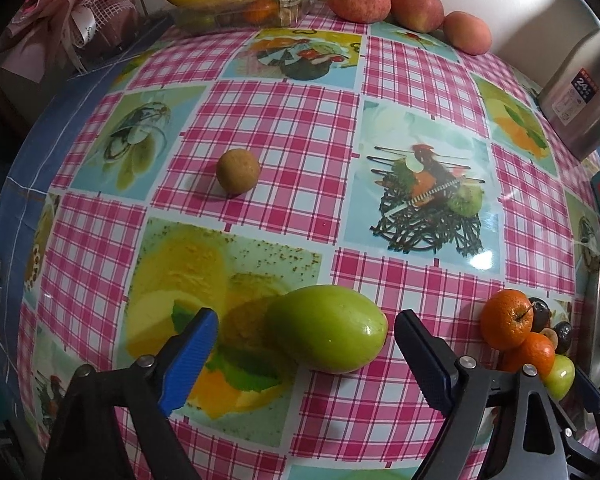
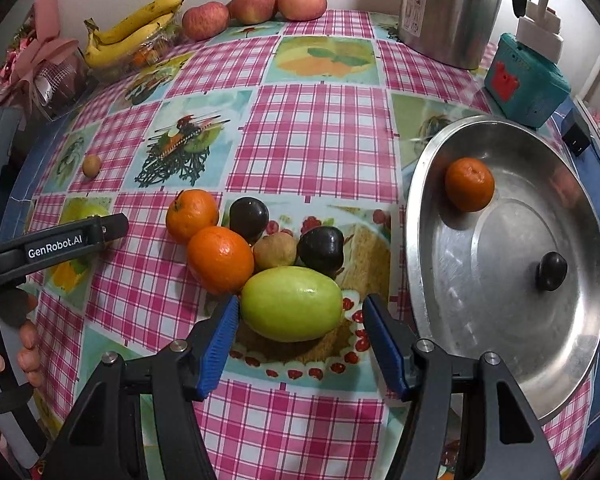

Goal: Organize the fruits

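Green smooth fruit [image 2: 292, 304] sits low centre between the wide-open, empty right claw [image 2: 298, 336]; looks firm, waxy, slippery, so grip its middle. Left claw [image 1: 306, 344] is also wide open and empty around another green fruit [image 1: 327, 328].

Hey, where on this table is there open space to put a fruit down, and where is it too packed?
Open cloth lies mid-table, between the small brown fruit, the steel kettle and the metal tray. The tray floor is also mostly bare, holding one orange and one dark plum. It is crowded in the fruit cluster around the green fruit by the right gripper.
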Demonstrator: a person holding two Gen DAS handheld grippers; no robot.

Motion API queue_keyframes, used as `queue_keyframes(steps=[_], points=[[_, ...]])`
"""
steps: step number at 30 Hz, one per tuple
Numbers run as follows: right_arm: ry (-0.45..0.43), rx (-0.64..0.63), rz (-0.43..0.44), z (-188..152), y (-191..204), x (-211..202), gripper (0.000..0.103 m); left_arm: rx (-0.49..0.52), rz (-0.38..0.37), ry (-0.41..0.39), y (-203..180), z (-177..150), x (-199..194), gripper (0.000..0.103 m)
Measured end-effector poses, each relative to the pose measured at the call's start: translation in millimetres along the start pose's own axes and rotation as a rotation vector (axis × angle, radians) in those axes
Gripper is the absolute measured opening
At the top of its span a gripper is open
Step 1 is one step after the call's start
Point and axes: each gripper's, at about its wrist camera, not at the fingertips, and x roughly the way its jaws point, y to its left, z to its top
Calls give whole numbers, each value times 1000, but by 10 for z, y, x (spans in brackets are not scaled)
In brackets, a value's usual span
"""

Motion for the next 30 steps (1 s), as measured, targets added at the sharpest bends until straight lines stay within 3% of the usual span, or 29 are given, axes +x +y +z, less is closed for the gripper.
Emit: queue_keyframes(steps=[8, 10, 12, 14, 19, 30], points=[[3, 5, 3, 2, 10, 26, 65, -1, -5, -1, 5, 13, -12, 85], [-5, 6, 2, 7, 9, 15, 65, -3, -9, 2, 2, 10, -8, 80], [-8, 8, 3, 12, 6, 8, 65, -2, -13, 0, 3, 7, -12, 66], [-10, 8, 6, 20, 7, 3, 59, 1, -40, -7, -4, 12, -43, 58], [-9, 5, 23, 13, 20, -2, 53, 10, -44, 0, -19, 6, -47, 58], [-17, 16, 16, 10, 4, -22, 53, 1, -60, -24, -33, 41, -209, 57]])
